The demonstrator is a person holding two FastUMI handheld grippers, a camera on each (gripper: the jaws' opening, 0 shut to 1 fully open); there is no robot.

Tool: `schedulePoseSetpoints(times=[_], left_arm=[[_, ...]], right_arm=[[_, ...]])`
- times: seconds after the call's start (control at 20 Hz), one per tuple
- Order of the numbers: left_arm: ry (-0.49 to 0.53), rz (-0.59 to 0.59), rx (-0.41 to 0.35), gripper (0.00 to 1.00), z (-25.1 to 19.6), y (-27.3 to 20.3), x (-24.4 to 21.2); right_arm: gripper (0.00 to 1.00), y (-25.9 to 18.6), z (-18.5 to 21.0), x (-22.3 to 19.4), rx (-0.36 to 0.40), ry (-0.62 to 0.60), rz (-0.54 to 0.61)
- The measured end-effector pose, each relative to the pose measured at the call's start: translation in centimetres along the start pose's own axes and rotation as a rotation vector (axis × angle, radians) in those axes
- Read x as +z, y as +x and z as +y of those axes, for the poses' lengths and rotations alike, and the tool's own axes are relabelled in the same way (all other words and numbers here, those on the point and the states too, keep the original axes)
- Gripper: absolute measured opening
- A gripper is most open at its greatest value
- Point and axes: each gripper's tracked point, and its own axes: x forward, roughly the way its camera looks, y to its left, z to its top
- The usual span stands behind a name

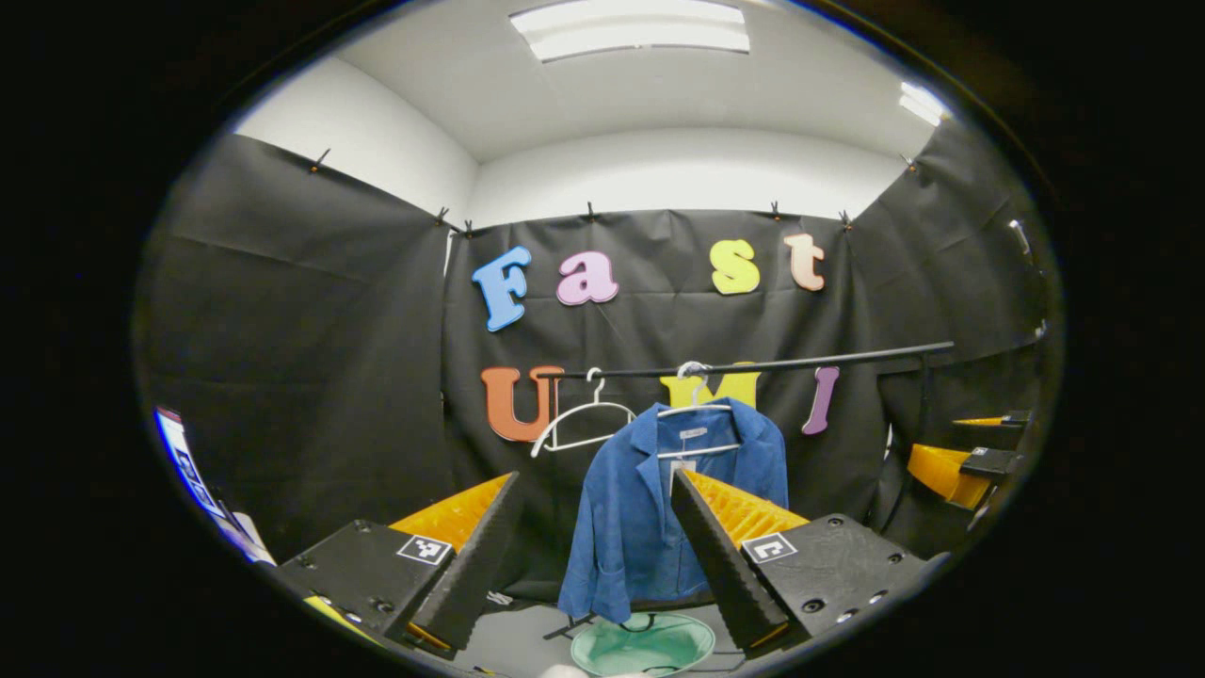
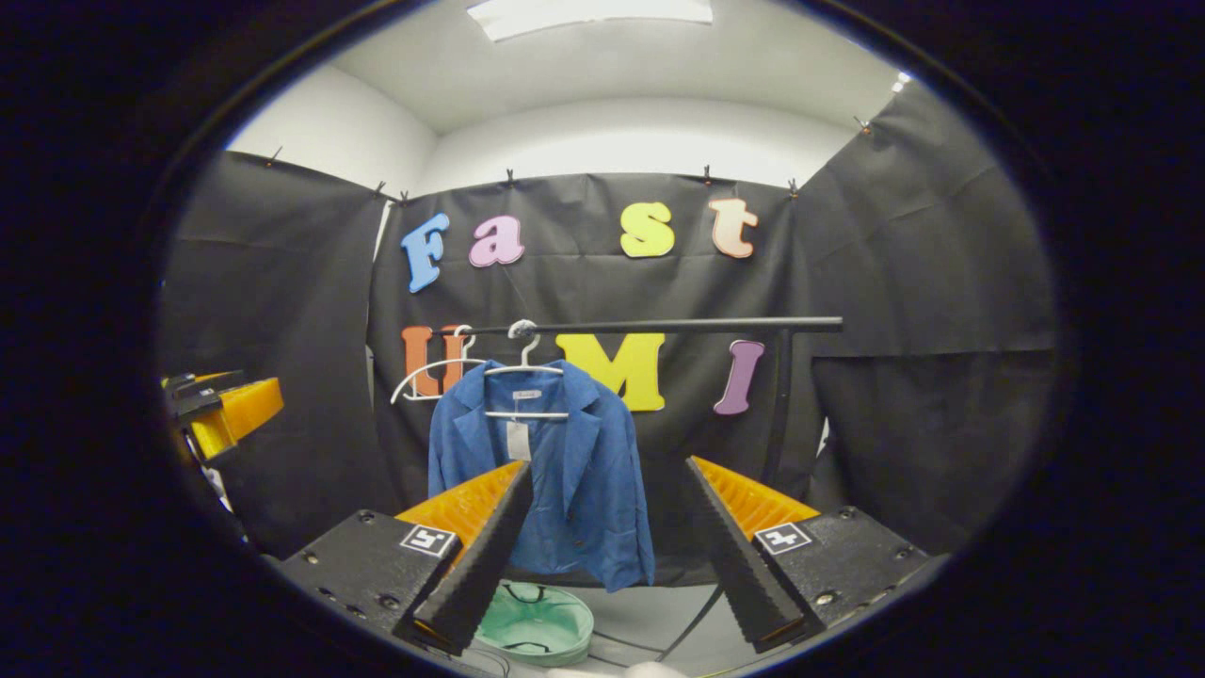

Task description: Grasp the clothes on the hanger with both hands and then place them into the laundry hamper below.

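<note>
The blue jacket (image 1: 650,508) is hanging on a white hanger (image 1: 695,410) from the black rail (image 1: 753,363), toward the rail's left end in the left gripper view, front open, a tag showing inside the collar. In the right gripper view the same jacket (image 2: 555,471) is hanging off its hanger (image 2: 523,377) near the rail's (image 2: 659,325) left end, w/ sleeves drooping down both sides. A 2nd white hanger (image 1: 579,424), empty, is sitting on the rail just left of the jacket; also seen at (image 2: 428,372).

Below the jacket, on the floor, the green laundry hamper (image 1: 645,645) is lying open, rim facing up; in the right gripper view it (image 2: 537,621) is showing under the jacket's hem, partly behind my finger.

I'm holding my left gripper (image 1: 593,556) w/ fingers spread wide, nothing btwn them, well apart from the jacket. My right gripper (image 2: 607,556) is likewise gaping, empty, aimed at the jacket & also well short of it. At the right edge of the left gripper view my right gripper (image 1: 960,466) is showing; at the left edge of the right gripper view, my left one (image 2: 221,410).
</note>
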Motion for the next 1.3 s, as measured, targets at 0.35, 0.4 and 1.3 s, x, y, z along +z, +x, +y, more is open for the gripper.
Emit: schedulePoseSetpoints(times=[0.35,0.4,1.3], left_arm=[[-0.022,-0.002,0.004,1.00,-3.8,7.6,-3.3],[-0.019,-0.012,0.006,1.00,-4.0,9.0,-3.6],[-0.010,0.097,0.101,0.96,-5.4,31.4,-16.8]], right_arm=[[1.00,9.6,-0.7,-2.5,0.083,-0.038,0.030],[0.98,11.2,-0.7,-2.9,0.091,-0.046,0.030],[1.00,34.8,3.2,-9.0,0.229,-0.042,0.079]])
